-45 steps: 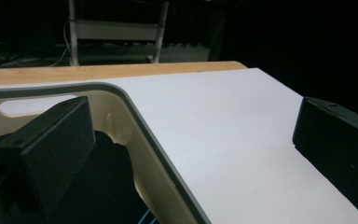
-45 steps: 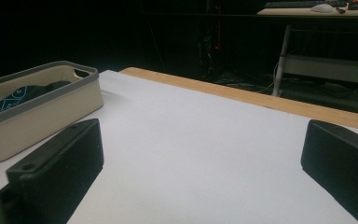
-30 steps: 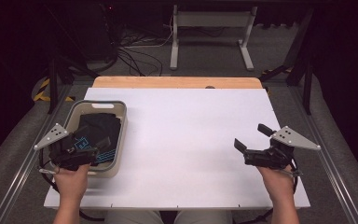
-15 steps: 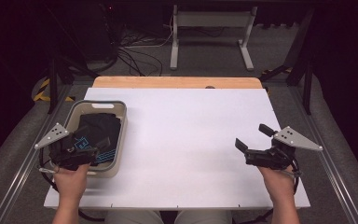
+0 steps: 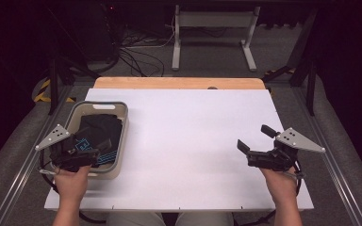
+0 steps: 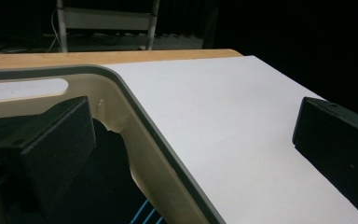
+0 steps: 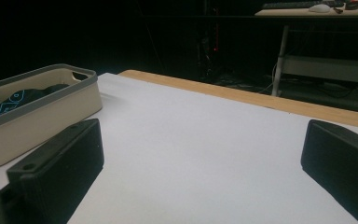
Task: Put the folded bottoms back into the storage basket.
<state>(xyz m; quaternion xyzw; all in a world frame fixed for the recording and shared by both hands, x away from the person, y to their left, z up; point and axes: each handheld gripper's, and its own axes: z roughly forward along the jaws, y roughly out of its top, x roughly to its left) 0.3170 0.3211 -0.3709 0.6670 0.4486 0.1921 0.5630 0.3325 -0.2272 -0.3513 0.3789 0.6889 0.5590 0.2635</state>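
Hovering wide open over the tub [image 5: 120, 113], the left gripper [image 5: 92, 155] eyes dark cloth [image 5: 101, 129] — soft, light, pinch a fold — right gripper [image 5: 253, 141] open too.

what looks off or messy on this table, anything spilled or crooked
Nothing stands out. The beige bin sits flat on the white table with dark clothing inside it, nothing spilled. The left gripper hovers at the bin's near edge, the right gripper over bare table, both open.
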